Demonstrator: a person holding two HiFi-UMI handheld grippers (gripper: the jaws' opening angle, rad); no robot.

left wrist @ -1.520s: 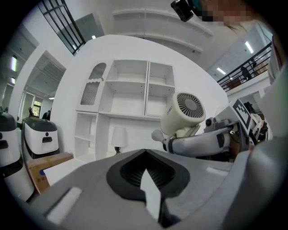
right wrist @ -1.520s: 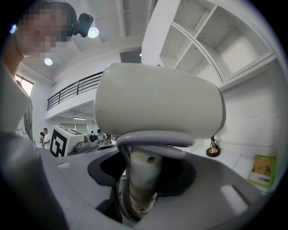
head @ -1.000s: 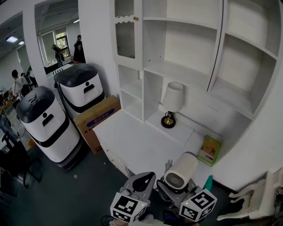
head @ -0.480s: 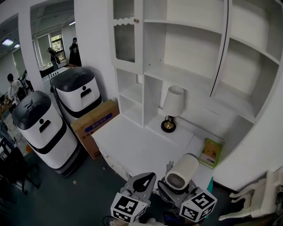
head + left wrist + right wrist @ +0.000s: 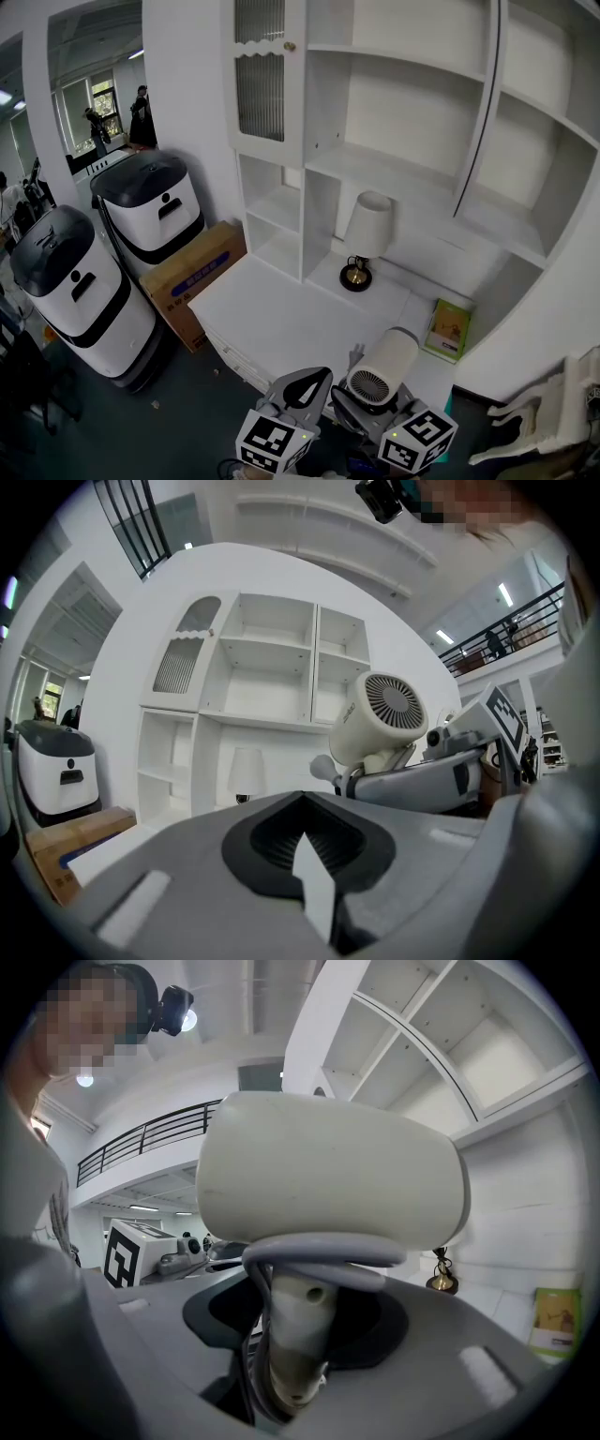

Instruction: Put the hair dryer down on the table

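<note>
My right claw (image 5: 359, 403) is clamped on the hair dryer (image 5: 382, 364) handle, barrel upright above it; worktop (image 5: 272, 319) lies ahead, below.

The white table (image 5: 281, 323) lay just ahead of and below both grippers. On it, a table lamp (image 5: 366, 239) stood well ahead of the right gripper (image 5: 354, 405), and a green book (image 5: 447, 328) sat ahead and to its right. On the dark floor (image 5: 178, 394), left of the left gripper (image 5: 305, 382), a cardboard box (image 5: 192, 274) sat against the table's end, with two white-and-black machines (image 5: 80, 286) beyond it.
</note>
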